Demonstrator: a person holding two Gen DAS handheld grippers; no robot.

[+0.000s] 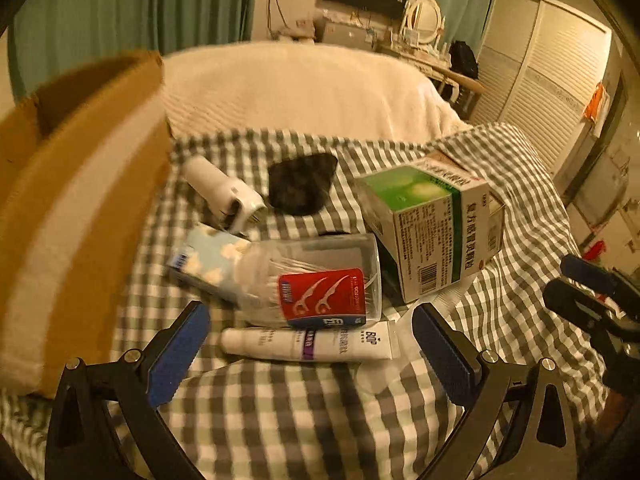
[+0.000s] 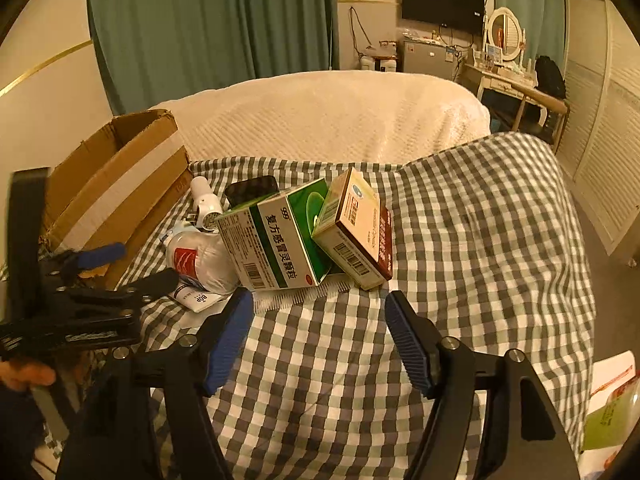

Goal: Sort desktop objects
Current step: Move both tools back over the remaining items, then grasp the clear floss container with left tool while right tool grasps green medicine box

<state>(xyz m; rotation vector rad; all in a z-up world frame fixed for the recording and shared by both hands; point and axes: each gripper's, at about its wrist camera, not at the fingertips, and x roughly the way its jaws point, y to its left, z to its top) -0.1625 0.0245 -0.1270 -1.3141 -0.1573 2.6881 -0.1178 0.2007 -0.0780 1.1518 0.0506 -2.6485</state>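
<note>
**Both claws spread wide, short of the clutter on the checked cloth**

The green-and-white rectangular medicine carton [image 2: 276, 240] is taken as landmark. It is seen tilted on the grey-and-white checked cloth [image 2: 460, 240], near the middle of the pile.

- Right of the carton, touching it: a cream-and-maroon small cardboard box [image 2: 356, 232], leaning. Beyond that box, open checked cloth is seen out to the rounded right edge.
- Left of the carton, pressed against it: a clear plastic tub of floss picks with a red label [image 1: 320, 280], lying on its side.
- In front of the tub: a white squeeze tube with a purple band [image 1: 312, 344], flat on the cloth.
- Left of the tub: a pale blue tissue packet with white clouds [image 1: 208, 258], partly tucked under it.
- Behind and left of the carton: a white cylindrical plug-like device [image 1: 224, 192] and a black flat object [image 1: 300, 188], blurred.
- Far left of the carton: a brown corrugated cardboard box with a pale tape stripe [image 2: 116, 188], open-topped, at the cloth's left edge.

The left gripper [image 1: 312, 356] is held wide apart, nothing between its blue pads, just short of the squeeze tube. The right gripper [image 2: 320, 340] is likewise spread wide and empty, over bare cloth in front of the carton.
</note>
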